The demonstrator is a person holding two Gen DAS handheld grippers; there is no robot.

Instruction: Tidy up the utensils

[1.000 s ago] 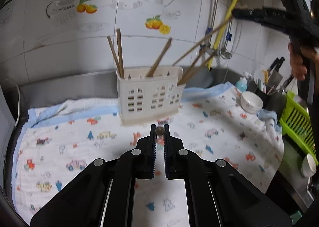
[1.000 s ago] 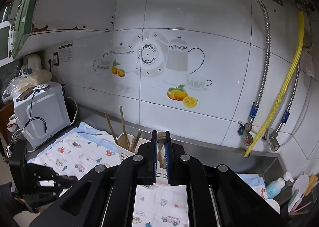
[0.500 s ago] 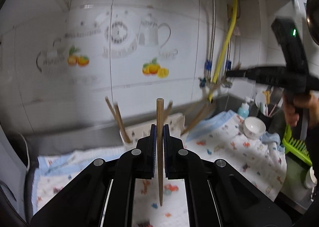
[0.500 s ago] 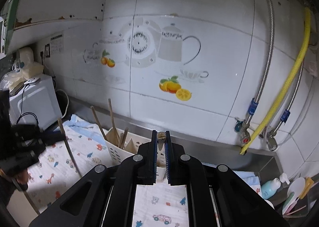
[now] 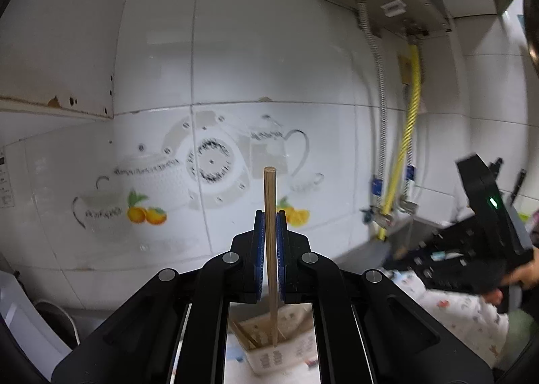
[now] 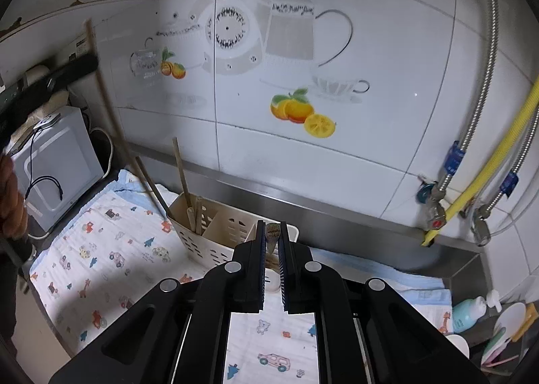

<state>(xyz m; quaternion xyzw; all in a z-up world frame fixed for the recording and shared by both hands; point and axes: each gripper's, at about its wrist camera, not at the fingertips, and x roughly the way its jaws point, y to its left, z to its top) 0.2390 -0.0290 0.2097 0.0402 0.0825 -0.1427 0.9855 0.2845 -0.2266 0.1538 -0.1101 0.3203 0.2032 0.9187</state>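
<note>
Left claw [image 5: 268, 215] clenched on wooden chopstick [image 5: 270, 242]; stick upright, pale, round-tipped, lower end dipping toward holder [image 5: 286, 347] at 6 o'clock. Right claw [image 6: 272, 235] grips brown utensil handle [image 6: 272, 235] between its fingers, tip just showing. Holder white, slotted, divided; other chopsticks [image 6: 182, 182] lean in its left compartment, 10 o'clock in right view. Holder sits on printed cloth [image 6: 101, 249] near steel back edge; tiled wall [image 6: 370, 114] close behind, open cloth toward 7 o'clock.

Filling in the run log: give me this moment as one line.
left tongs: shut on upright wooden chopstick | right tongs: shut on brown wooden utensil | white slotted plastic caddy: below
</note>
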